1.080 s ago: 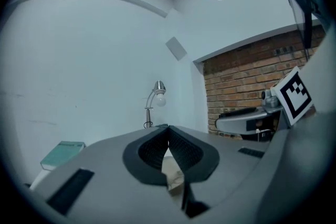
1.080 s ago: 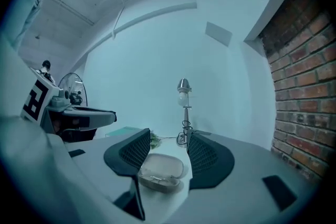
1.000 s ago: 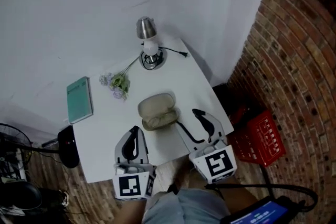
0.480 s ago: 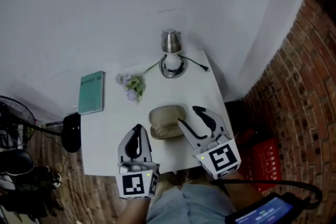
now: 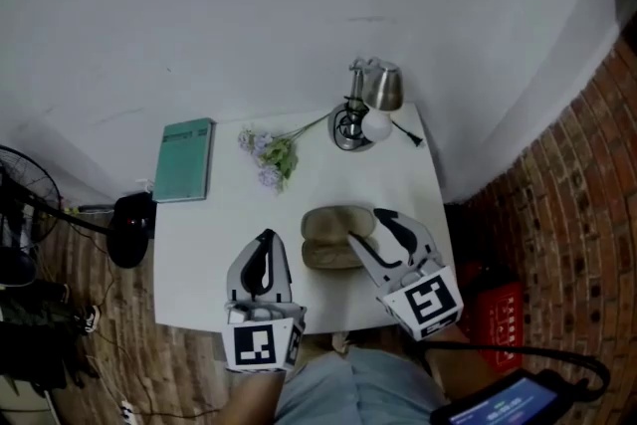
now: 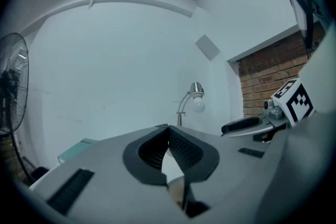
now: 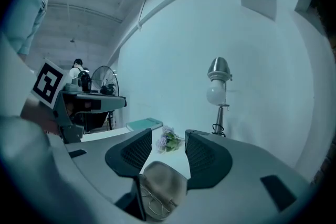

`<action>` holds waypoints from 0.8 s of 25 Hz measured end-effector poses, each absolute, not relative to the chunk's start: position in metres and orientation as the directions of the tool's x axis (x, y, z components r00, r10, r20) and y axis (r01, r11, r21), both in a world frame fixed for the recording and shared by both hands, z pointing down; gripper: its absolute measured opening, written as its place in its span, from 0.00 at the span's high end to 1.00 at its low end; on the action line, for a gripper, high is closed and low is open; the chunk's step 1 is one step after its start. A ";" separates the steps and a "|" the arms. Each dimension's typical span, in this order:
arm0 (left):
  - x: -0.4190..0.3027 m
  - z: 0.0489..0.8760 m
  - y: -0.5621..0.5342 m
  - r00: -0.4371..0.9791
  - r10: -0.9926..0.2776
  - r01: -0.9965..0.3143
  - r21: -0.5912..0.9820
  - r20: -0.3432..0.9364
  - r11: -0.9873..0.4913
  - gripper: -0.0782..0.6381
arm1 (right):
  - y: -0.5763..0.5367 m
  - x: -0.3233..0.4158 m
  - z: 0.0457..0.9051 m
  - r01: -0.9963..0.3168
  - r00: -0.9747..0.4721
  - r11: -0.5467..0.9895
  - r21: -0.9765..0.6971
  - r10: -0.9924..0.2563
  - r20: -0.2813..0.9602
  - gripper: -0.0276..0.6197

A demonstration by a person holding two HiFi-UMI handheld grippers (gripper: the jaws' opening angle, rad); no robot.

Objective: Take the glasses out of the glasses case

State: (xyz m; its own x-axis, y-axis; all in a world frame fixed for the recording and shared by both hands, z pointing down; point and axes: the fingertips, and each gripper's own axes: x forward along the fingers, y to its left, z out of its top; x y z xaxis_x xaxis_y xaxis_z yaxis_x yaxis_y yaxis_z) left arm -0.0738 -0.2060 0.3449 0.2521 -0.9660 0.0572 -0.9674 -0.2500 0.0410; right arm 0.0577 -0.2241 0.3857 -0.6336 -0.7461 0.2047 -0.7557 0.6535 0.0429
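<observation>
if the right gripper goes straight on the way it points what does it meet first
Probably the open glasses case, already lying low between the parted jaws of the right gripper; past it, the flowers. Depth is unclear.

1. The left hand-held gripper [image 5: 266,242] pointed level, with its jaws shut tip to tip on nothing.
2. The right hand-held gripper [image 5: 367,226] tilted slightly downward, its jaws wide apart though just closing a little, the pads pressing nothing.

Dim, bluish cast (fisheye-warped edges)
</observation>
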 end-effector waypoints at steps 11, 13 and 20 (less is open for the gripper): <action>-0.101 0.379 -0.225 0.242 -0.957 -0.970 0.065 0.157 -0.234 0.88 | -0.224 0.039 0.459 -0.703 -0.663 0.711 -0.015 -0.647 0.377 0.65; -0.100 0.389 -0.227 0.254 -0.952 -0.967 0.075 0.173 -0.244 0.88 | -0.223 0.041 0.475 -0.695 -0.664 0.719 -0.023 -0.628 0.405 0.65; -0.101 0.412 -0.232 0.242 -0.944 -0.970 0.086 0.224 -0.228 0.88 | -0.212 0.049 0.532 -0.678 -0.649 0.732 -0.065 -0.554 0.521 0.66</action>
State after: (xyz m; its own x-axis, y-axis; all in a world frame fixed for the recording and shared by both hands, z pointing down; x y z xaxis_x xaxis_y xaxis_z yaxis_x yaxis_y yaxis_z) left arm -0.1014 -0.2320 0.4116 0.2417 -0.9442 0.2238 -0.9699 -0.2278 0.0861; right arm 0.0491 -0.2119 0.5317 -0.6489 -0.5542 0.5214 -0.6779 0.7323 -0.0652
